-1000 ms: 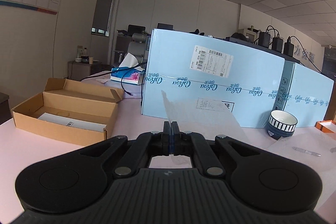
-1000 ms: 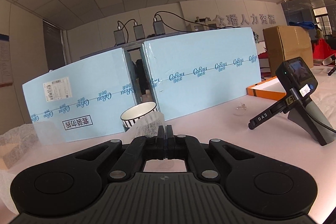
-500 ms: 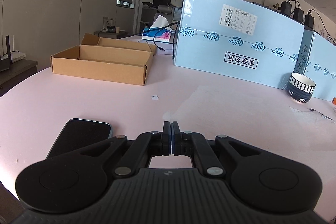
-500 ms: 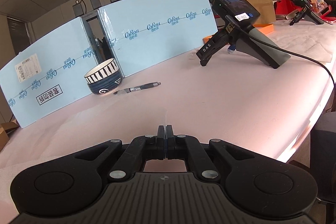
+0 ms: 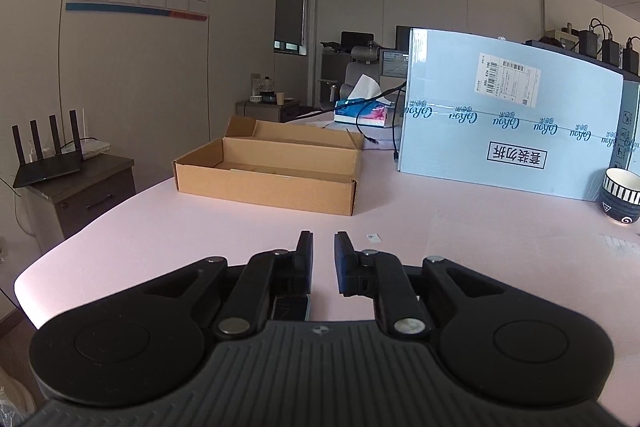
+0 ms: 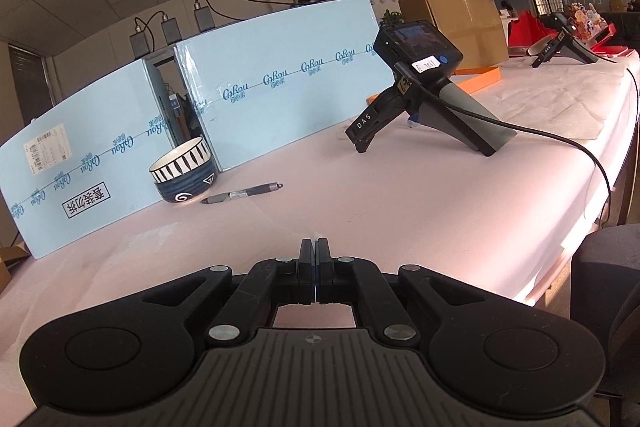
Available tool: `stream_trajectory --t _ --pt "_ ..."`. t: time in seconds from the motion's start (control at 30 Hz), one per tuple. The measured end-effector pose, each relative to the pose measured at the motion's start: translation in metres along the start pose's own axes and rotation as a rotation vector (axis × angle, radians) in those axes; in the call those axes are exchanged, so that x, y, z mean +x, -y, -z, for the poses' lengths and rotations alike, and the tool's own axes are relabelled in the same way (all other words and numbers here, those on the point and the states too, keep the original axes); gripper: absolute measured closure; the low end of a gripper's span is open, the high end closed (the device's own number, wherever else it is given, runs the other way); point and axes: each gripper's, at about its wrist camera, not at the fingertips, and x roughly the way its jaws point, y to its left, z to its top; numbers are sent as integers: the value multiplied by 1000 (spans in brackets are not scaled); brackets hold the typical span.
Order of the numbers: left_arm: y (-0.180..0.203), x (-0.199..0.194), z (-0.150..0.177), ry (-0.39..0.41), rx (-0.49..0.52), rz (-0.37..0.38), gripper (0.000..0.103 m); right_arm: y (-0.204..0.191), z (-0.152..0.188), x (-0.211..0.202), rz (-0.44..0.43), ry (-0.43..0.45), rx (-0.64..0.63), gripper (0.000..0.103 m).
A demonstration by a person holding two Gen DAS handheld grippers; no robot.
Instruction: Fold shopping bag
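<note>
Pink bench [image 6: 420,227] fills the near field of both views, with an office behind it. Nearest in the left view, the left gripper [image 5: 323,247] hangs low over the bench with its fingers parted and nothing between them. A dark phone [image 5: 290,307] shows just beneath its left finger.

The right gripper [image 6: 315,251] has its fingers pressed together. Ahead of them, from 10 to 12 o'clock, lies a faint see-through sheet, which I take for the bag [image 6: 240,231], flat on the bench. One pale edge of it runs toward the fingertips. Whether they pinch that edge I cannot tell.

Further off in the right view, a pen [image 6: 240,193] and a striped bowl [image 6: 184,173] sit at 11 o'clock before the blue boxes [image 6: 288,87]. A cardboard tray [image 5: 268,171] stands at 11 o'clock in the left view.

A flat bag with one gripper off it fits either a crease being laid between folds or a finished fold being set down, and the layers are too clear to count. Any further handling calls for a low, shallow approach, since the film is thin, slippery and hard to see.
</note>
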Motion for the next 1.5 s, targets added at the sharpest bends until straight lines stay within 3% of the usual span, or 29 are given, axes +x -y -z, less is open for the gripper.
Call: stream_trajectory --t 0.07,0.13,0.27,0.37,0.43,0.57,0.67,0.8,0.9,1.1,1.2,1.27,1.33,1.5 --pt "0 -3 -10 35 7 -12 59 4 -2 -1 16 5 2 102" --pt "0 -5 -20 74 9 -15 43 8 -4 -2 32 9 5 102" --pt "14 -2 -38 103 54 91 26 16 -8 -5 68 31 17 91" --pt "31 20 -45 56 87 250 24 21 -10 -9 90 50 24 85" --pt "48 54 -45 -33 86 363 24 24 -11 -12 100 60 26 85" --pt "77 121 -32 -194 45 455 27 30 -13 -18 121 79 30 80" --pt "91 155 -22 -250 26 474 28 34 -15 -22 136 93 33 80" --pt "109 188 -10 -306 84 431 28 36 -15 -23 127 100 49 80" --pt "118 202 -3 -319 134 378 28 28 -16 -21 67 112 49 80" --pt "128 218 4 -344 183 364 50 12 -19 -14 -20 115 19 78" --pt "134 220 5 -333 219 352 68 7 -18 -9 -46 109 10 75" --pt "134 219 5 -335 226 369 92 4 -16 -6 -62 101 6 75" --pt "134 218 3 -341 238 385 101 1 -14 -2 -75 85 9 75" --pt "130 216 -1 -338 261 368 103 -10 -13 3 -111 74 -9 75"
